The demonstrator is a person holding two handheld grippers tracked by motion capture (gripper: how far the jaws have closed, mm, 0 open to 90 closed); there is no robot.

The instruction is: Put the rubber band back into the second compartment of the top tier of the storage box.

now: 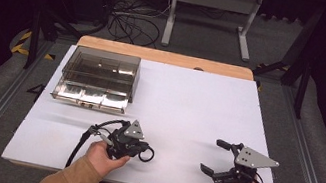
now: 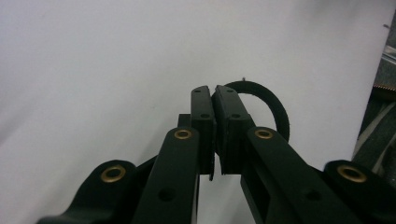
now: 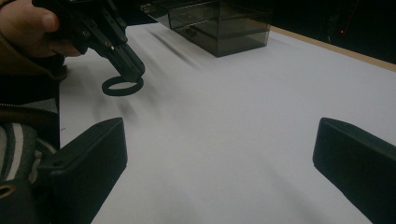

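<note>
left gripper [image 1: 142,151] jaws clenched on a black ring [image 2: 273,105] at the near edge of the white table [image 1: 189,101], right gripper [image 1: 216,157] jaws spread wide with nothing between, smoky clear drawer box [image 1: 98,77] at far left

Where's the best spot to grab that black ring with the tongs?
Pinch the black ring across its thin band, one jaw inside the hole and one outside, coming from above. It lies flat on the white table, so its band is the only graspable part. The left tongs already grip it so.
</note>
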